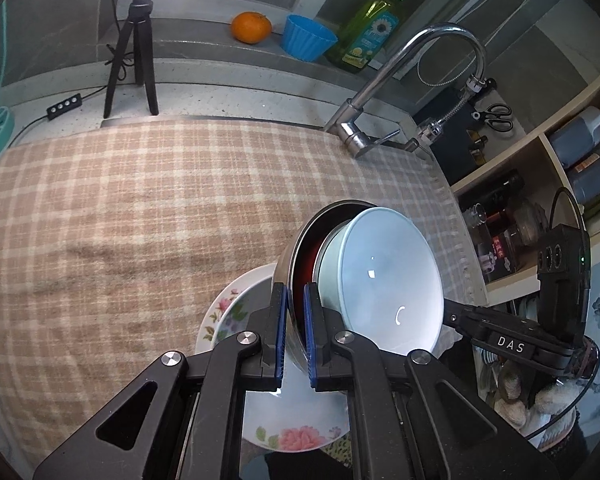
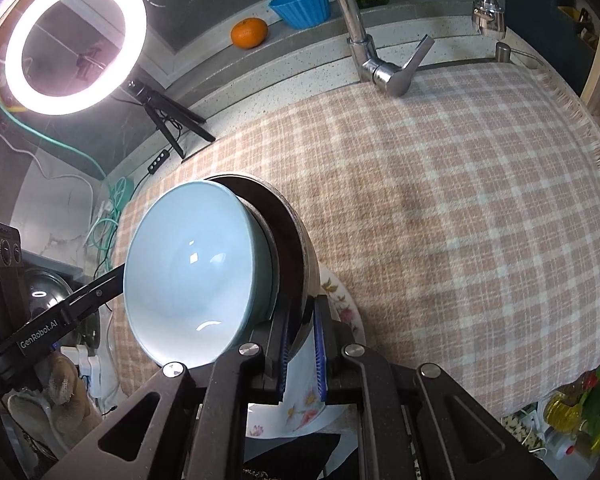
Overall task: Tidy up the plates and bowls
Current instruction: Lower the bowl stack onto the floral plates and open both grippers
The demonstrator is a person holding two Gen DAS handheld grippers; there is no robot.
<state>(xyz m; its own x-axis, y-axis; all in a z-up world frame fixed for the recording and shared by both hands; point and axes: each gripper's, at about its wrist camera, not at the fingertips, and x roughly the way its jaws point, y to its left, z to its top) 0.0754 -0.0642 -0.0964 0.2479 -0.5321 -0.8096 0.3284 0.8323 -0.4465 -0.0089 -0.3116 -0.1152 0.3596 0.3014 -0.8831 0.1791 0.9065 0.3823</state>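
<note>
Both hand-held grippers carry one nested stack between them. The left hand-held gripper (image 1: pixel 296 328) has its blue pads narrowed onto the rim of a dark metal bowl (image 1: pixel 300 248), one pad inside the wall and one outside. The right hand-held gripper (image 2: pixel 302 344) pinches the opposite rim of the same dark metal bowl (image 2: pixel 292 232) in the same manner. A pale blue bowl (image 1: pixel 384 276) sits nested inside the metal one, its glossy inside open to view in both wrist cameras; it appears in the right wrist view as the pale blue bowl (image 2: pixel 192 272). The two-sided rim grip looks chosen to keep the stack from tipping, since one pinch alone would let the weight swing. Below the stack lies a floral plate (image 1: pixel 236 304), resting on the checked cloth (image 1: pixel 120 208) that covers the counter; whether the metal bowl touches the plate cannot be told from either view. The arrangement suggests the bowls are meant to stand on the plate, largest piece lowest. At the back, an orange (image 1: pixel 251 27), a blue cup (image 1: pixel 308 37), a soap bottle (image 1: pixel 374 28) and the tap (image 1: pixel 400 80) stand well apart from the work. Risk, as a judgement: the inner bowl is held only by nesting and could slide if the carry tilts.
</note>
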